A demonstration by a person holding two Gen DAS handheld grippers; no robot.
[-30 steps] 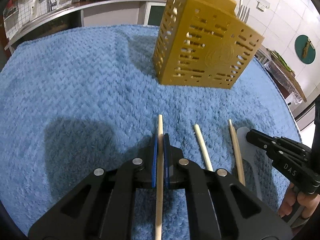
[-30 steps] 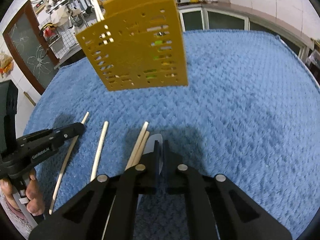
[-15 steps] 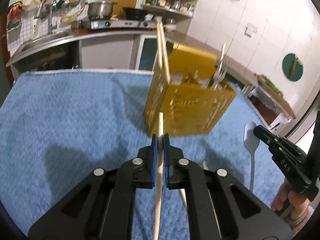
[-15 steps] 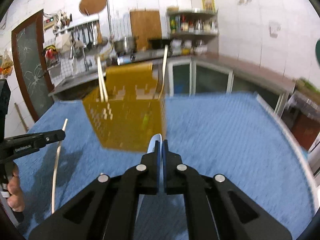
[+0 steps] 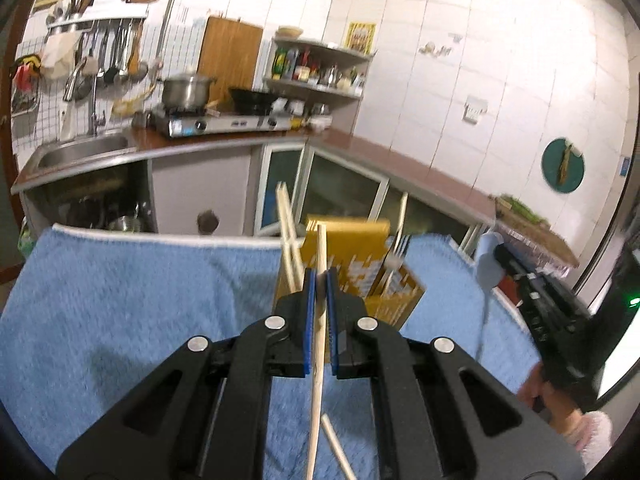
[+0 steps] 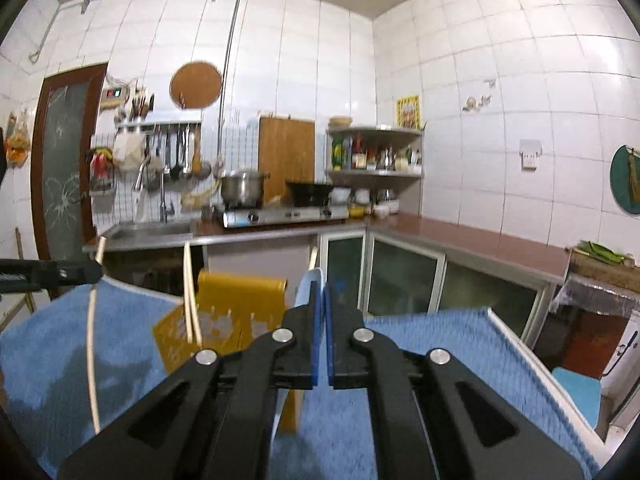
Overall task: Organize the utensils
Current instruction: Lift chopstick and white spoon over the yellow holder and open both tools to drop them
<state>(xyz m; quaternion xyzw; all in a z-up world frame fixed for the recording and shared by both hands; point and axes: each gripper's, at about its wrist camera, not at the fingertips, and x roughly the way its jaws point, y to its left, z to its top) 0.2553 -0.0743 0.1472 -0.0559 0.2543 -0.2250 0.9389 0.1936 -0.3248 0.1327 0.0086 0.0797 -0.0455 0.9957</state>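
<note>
The left gripper [image 5: 319,280] is closed on a wooden chopstick [image 5: 318,344]. The blue pads clamp the stick partway along its length; its upper end rises above the pads and its lower end runs down out of the bottom of the left wrist view. The chopstick is held clear of the blue towel [image 5: 140,300] that covers the desk. A second loose chopstick [image 5: 338,446] lies on the towel below the gripper, at an angle to the held one.

The right gripper [image 6: 321,300] is closed on a white spoon [image 6: 310,284]. The spoon bowl stands just above and left of the pads, and the handle passes down behind the gripper body. In the left wrist view the same spoon appears pale and blurred at the right, carried by the right gripper, with part of a hand [image 5: 560,396] and a fuzzy pink sleeve [image 5: 596,440] below it.

Beyond both grippers, a yellow slotted utensil holder [image 5: 360,264] stands on the towel. It contains a pair of chopsticks [image 5: 288,236] leaning at its left side, a fork [image 5: 394,256] at its right side, and one more upright stick. In the right wrist view the holder [image 6: 236,312] sits left of the right gripper, and the left gripper enters from the left edge with its chopstick hanging down.

Farther back, a counter [image 5: 192,148] carries a sink [image 5: 80,152], a stove with a steel pot [image 5: 186,90] and a dark wok. A corner shelf [image 6: 374,152] holds bottles. A wooden cutting board [image 6: 286,152] leans on the tiled wall.
</note>
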